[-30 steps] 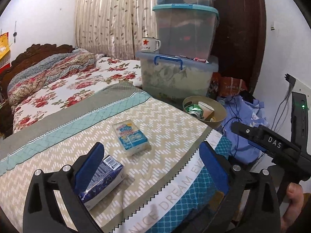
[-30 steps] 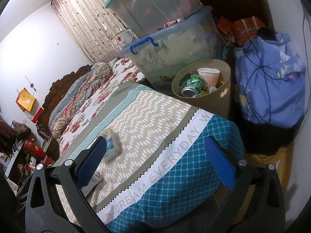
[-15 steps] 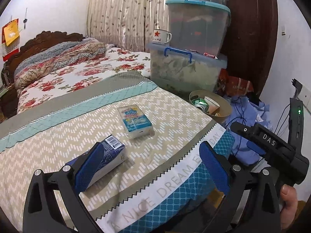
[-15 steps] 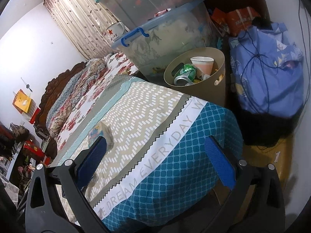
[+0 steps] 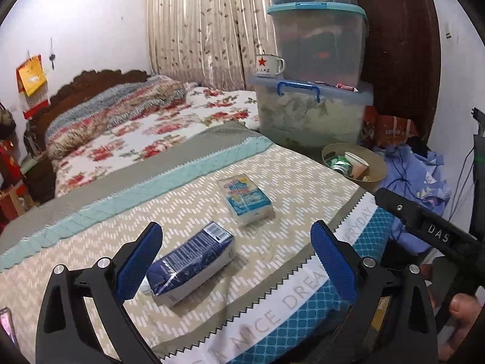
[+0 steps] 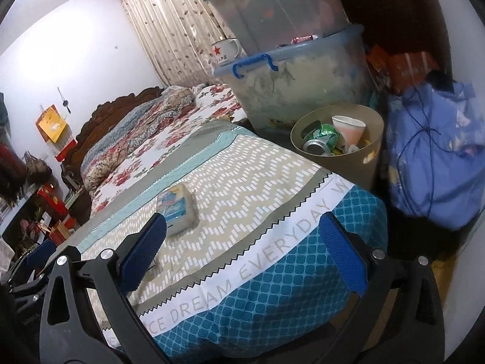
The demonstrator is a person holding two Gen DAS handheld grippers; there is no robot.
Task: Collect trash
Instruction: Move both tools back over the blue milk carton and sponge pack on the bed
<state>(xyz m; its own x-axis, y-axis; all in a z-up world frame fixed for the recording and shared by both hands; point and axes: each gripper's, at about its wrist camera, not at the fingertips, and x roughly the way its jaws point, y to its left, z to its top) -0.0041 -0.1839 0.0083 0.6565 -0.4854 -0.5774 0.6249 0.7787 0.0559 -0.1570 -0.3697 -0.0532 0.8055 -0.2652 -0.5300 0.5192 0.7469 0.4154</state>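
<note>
A dark blue carton (image 5: pixel 191 264) lies on the patterned bed cover, just right of my left gripper's left finger. My left gripper (image 5: pixel 236 262) is open and empty, held low over the cover. A light blue tissue pack (image 5: pixel 245 201) lies farther on; it also shows in the right wrist view (image 6: pixel 178 207). A tan trash bin (image 5: pixel 377 171) with a crushed green can and a paper cup stands past the bed's corner, also in the right wrist view (image 6: pixel 360 163). My right gripper (image 6: pixel 242 256) is open and empty over the bed's blue edge.
Stacked plastic storage boxes (image 5: pixel 312 112) with an enamel mug (image 5: pixel 268 65) stand behind the bin. A blue cloth bundle (image 6: pixel 433 157) with cables lies right of the bin. The other gripper's body (image 5: pixel 430 233) is at the right. The floral bed (image 5: pixel 136 130) stretches left.
My left gripper has pulled back and shifted left, so the dark blue carton now lies between the fingers. The right gripper has swung left, bringing the tissue pack into fuller view.
</note>
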